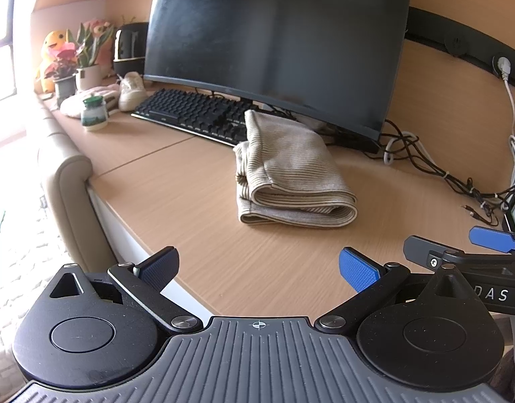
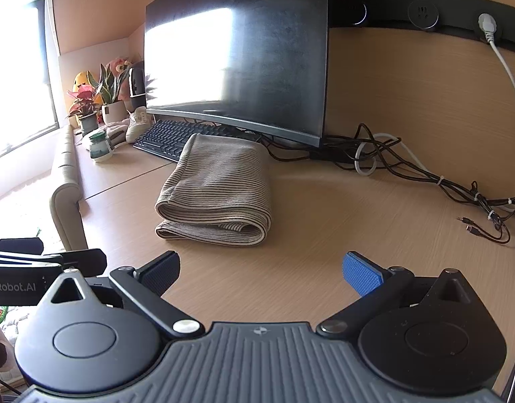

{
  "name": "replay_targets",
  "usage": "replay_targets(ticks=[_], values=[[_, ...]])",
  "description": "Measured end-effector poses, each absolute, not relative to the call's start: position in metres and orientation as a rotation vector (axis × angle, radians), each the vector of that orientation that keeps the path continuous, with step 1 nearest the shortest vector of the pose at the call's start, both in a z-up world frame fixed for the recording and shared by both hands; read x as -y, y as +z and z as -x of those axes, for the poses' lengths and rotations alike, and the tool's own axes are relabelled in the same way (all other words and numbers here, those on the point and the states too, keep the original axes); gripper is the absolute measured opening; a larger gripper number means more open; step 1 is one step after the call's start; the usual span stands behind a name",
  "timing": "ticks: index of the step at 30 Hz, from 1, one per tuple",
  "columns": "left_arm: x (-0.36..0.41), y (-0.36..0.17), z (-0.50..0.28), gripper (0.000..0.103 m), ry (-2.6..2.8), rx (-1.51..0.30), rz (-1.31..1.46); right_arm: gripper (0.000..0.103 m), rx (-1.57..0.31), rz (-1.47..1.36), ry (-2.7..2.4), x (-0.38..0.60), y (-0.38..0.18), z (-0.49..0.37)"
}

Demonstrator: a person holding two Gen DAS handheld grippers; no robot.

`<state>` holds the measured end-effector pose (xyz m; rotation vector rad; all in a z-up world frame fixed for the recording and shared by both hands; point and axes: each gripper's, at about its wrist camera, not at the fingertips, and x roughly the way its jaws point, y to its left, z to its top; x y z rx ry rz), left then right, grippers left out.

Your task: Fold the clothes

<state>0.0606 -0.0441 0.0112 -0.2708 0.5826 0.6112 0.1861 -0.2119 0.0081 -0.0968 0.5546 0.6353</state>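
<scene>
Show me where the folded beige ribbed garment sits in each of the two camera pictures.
Left wrist view: folded beige ribbed garment right of centre on the wooden desk, far edge overlapping the black keyboard.
Right wrist view: same garment left of centre.
Shared landmark: the curved black monitor behind it.

My two wrist cameras sit low at the near edge of the worktop (image 1: 197, 208), side by side, facing the monitor (image 1: 274, 40). Both share the folded garment (image 2: 217, 188) close ahead.
</scene>
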Motion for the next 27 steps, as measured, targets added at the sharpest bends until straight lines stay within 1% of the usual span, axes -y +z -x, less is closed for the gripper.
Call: replay_targets(ticks=[27], values=[[0.0461, 0.0133, -0.0613, 0.103, 0.621, -0.585, 0.248, 0.103, -0.555, 0.096, 0.637, 0.2130, 0.0079, -0.1849]])
